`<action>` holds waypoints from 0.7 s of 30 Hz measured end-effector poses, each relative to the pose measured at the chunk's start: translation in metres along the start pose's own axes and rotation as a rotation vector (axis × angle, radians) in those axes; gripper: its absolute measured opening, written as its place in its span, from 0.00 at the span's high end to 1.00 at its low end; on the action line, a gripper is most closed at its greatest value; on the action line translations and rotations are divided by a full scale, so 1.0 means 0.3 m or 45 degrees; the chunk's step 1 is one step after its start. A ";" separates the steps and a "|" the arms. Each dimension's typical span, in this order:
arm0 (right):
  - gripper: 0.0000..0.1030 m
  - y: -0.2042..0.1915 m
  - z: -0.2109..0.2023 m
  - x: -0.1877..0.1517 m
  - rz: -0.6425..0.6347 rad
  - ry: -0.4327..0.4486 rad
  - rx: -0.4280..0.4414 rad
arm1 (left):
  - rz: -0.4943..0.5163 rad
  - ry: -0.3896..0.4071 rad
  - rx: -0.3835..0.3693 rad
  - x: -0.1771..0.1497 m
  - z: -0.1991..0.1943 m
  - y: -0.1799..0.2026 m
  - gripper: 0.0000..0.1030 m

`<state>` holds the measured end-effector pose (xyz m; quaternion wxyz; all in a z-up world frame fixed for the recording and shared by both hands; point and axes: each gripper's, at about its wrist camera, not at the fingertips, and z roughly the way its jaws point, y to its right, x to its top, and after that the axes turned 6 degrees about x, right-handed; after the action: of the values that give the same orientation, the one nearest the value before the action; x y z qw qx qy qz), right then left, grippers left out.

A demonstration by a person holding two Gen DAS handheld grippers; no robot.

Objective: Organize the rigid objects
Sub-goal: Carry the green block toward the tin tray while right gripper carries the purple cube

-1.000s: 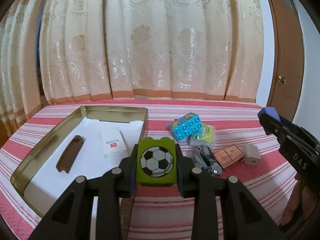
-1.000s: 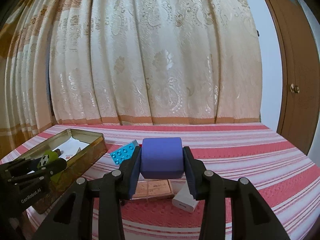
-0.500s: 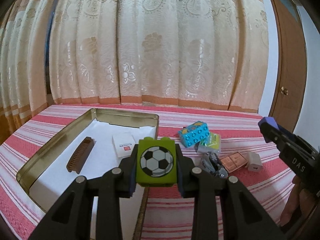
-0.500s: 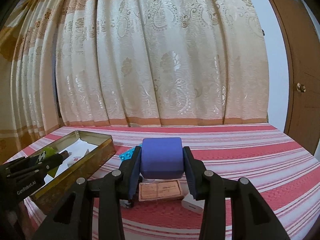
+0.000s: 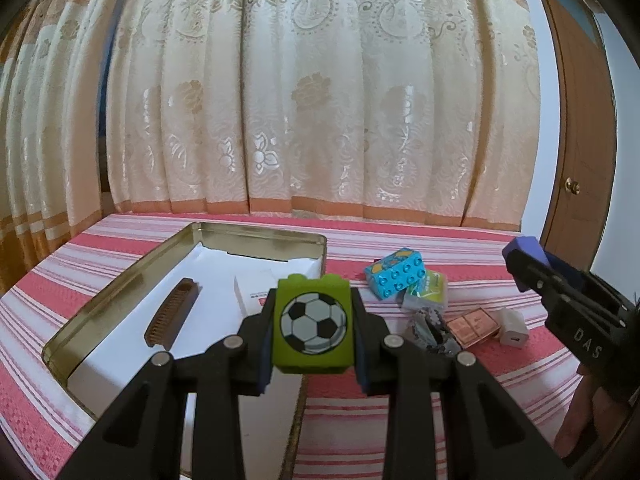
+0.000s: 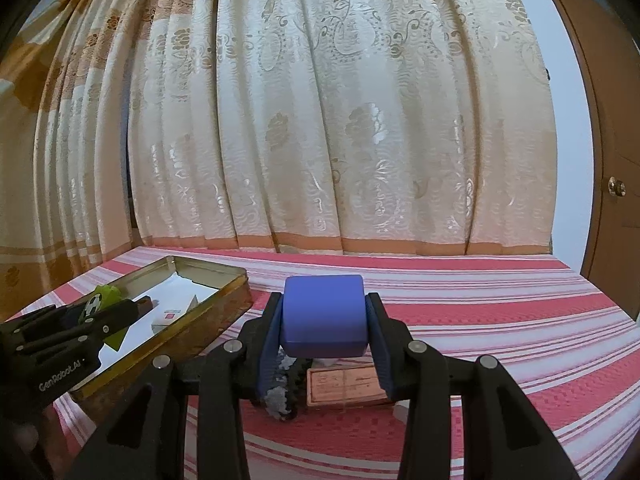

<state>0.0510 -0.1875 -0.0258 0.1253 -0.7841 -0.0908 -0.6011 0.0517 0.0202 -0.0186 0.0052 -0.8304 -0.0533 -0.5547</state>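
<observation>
Green football block is clamped in the left tongs, held above the open tin's near corner. Right tongs are closed on a blue block over the desk clutter. Step judged: carrying to tin. Next: lower each block inside, then release.
</observation>
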 end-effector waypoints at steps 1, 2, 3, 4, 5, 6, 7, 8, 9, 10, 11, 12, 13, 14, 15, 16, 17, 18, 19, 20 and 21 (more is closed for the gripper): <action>0.58 -0.002 0.001 0.000 -0.001 -0.001 0.003 | -0.007 -0.004 -0.001 0.000 0.001 -0.007 0.71; 0.58 -0.004 0.002 0.000 0.000 -0.003 0.007 | -0.012 -0.006 -0.001 0.001 0.001 -0.011 0.71; 0.58 -0.007 0.004 0.000 0.000 -0.004 0.011 | -0.017 -0.008 0.001 0.001 0.001 -0.017 0.71; 0.58 -0.010 0.005 0.000 0.002 -0.005 0.016 | -0.020 -0.010 0.003 0.001 0.003 -0.020 0.71; 0.58 -0.013 0.006 -0.001 0.003 -0.005 0.020 | -0.024 -0.010 0.005 0.001 0.003 -0.024 0.71; 0.58 -0.015 0.007 -0.001 0.005 -0.006 0.026 | -0.027 -0.012 0.006 0.001 0.004 -0.028 0.71; 0.58 -0.018 0.007 -0.001 0.006 -0.007 0.028 | -0.029 -0.013 0.006 0.001 0.005 -0.030 0.71; 0.58 -0.021 0.007 -0.001 0.007 -0.007 0.032 | -0.030 -0.014 0.007 0.001 0.005 -0.032 0.71; 0.58 -0.026 0.008 -0.001 0.007 -0.007 0.036 | -0.031 -0.014 0.008 0.001 0.006 -0.034 0.71; 0.58 -0.031 0.010 -0.002 0.005 -0.008 0.040 | -0.032 -0.013 0.009 0.002 0.006 -0.036 0.71; 0.58 -0.035 0.012 -0.001 0.002 -0.008 0.043 | -0.032 -0.013 0.009 0.001 0.006 -0.038 0.71; 0.58 -0.041 0.013 -0.001 0.000 -0.008 0.048 | -0.032 -0.012 0.010 0.001 0.006 -0.039 0.71; 0.58 -0.047 0.014 -0.002 -0.003 -0.008 0.052 | -0.034 -0.011 0.010 0.001 0.006 -0.041 0.71; 0.58 -0.055 0.015 -0.002 -0.008 -0.009 0.057 | -0.034 -0.009 0.012 0.000 0.004 -0.046 0.71; 0.58 -0.062 0.016 -0.002 -0.012 -0.010 0.061 | -0.037 -0.008 0.012 -0.001 0.004 -0.051 0.71; 0.58 -0.070 0.016 -0.002 -0.016 -0.009 0.067 | -0.045 -0.010 0.012 -0.001 0.004 -0.058 0.71; 0.58 -0.076 0.017 -0.002 -0.019 -0.008 0.070 | -0.050 -0.012 0.012 -0.001 0.005 -0.063 0.71; 0.58 -0.082 0.018 -0.002 -0.022 -0.008 0.077 | -0.054 -0.015 0.012 -0.001 0.007 -0.069 0.71; 0.58 -0.088 0.018 -0.002 -0.024 -0.008 0.082 | -0.059 -0.017 0.013 0.000 0.008 -0.074 0.71; 0.58 -0.091 0.020 -0.003 -0.025 -0.008 0.086 | -0.064 -0.018 0.016 0.001 0.010 -0.079 0.71; 0.58 -0.095 0.021 -0.002 -0.027 -0.008 0.090 | -0.066 -0.017 0.017 0.001 0.010 -0.082 0.71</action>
<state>0.0481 -0.1585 -0.0254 0.1464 -0.7801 -0.1207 -0.5962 0.0521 0.0450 -0.0208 -0.0040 -0.8324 -0.0785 -0.5485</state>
